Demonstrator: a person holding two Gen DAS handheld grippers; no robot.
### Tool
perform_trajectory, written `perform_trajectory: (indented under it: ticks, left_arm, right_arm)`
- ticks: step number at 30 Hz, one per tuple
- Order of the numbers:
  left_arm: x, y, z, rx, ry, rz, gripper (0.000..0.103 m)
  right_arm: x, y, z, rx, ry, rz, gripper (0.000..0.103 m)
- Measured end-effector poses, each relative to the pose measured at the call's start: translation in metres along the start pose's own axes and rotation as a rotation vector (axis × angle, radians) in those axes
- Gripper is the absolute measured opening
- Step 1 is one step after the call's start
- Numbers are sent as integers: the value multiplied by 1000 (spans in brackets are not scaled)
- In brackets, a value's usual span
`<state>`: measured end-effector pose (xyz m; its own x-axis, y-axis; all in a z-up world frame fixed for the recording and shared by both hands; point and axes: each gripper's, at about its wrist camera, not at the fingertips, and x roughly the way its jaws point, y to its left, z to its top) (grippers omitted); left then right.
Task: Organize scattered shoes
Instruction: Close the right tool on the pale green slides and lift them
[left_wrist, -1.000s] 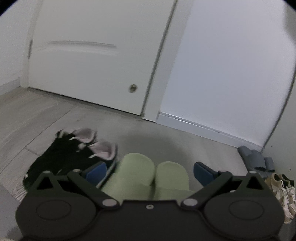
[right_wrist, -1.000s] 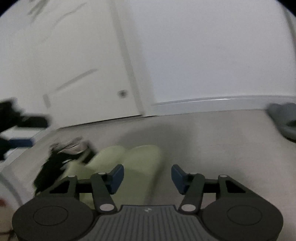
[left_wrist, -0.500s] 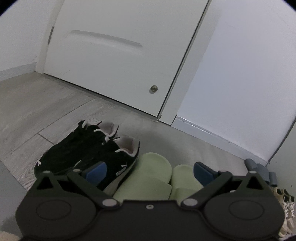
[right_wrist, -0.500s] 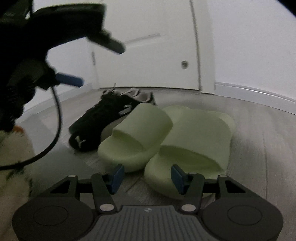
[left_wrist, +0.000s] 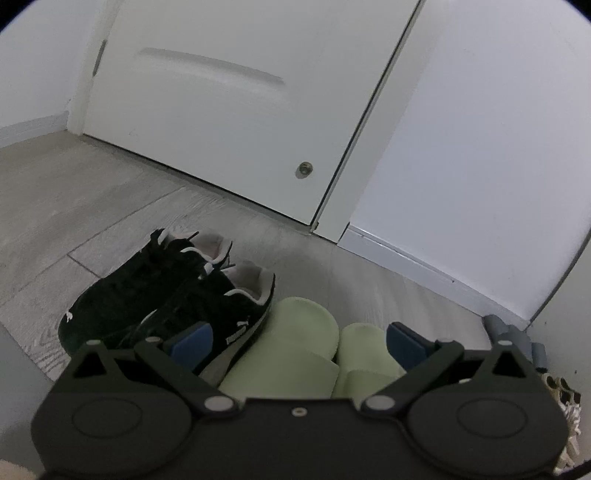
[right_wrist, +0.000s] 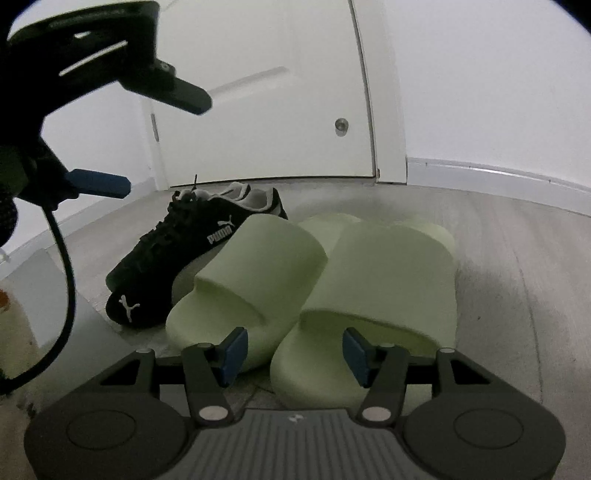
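- Shoes on the floor (left_wrist: 92, 206): green slides (right_wrist: 317, 280) side by side, touching, toes toward both tools; black sneakers (left_wrist: 166, 295) just beside them on the door side, the nearer one touching a slide.
- Right gripper (right_wrist: 293, 350) low over the floor, half open, nothing between the blue pads (right_wrist: 232, 350); toe of the right-hand slide just ahead of the gap.
- Left gripper (left_wrist: 295, 341) above the slides, spread wide, empty; one pad over the nearer sneaker, the other over the outer slide.
- Likely step: closing in on the slides for a pickup. Best done by taking one slide each, pinching the thick strap or the side wall rather than the rounded toe; soft foam, so likely to squash and slip under a shallow bite.
- Worth widening the right gripper first, the strap looking broader than its present gap.
- Risk: nudging the touching neighbour or the sneaker while lifting.
- Count: two green slides, two black sneakers; grey slippers (left_wrist: 517, 332) and pale shoes (left_wrist: 565, 406) by the far wall corner, numbers hard to tell; one white door (left_wrist: 221, 129).
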<state>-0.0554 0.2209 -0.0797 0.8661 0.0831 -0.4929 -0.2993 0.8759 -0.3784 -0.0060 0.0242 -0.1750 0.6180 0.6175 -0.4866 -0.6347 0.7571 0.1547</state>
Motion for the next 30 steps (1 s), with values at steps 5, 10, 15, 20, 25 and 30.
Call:
perform_trajectory:
  ticks: [5, 10, 15, 20, 25, 30]
  left_arm:
    - [0, 10, 3, -74, -2, -24, 102]
    - [1, 12, 3, -83, 2, -26, 102]
    - [1, 7, 2, -52, 9, -28, 102]
    - [2, 6, 0, -46, 14, -29, 102]
    - [4, 8, 1, -60, 17, -29, 102]
    - [7, 8, 0, -51, 22, -28, 102]
  right_arm:
    - [10, 2, 3, 2, -10, -24, 59]
    - [15, 2, 5, -5, -9, -35, 59]
    - [16, 2, 5, -6, -10, -38, 59]
    - [19, 0, 7, 15, -14, -56, 59]
    - [20, 1, 8, 16, -17, -70, 59]
    - [19, 7, 8, -12, -21, -44, 59]
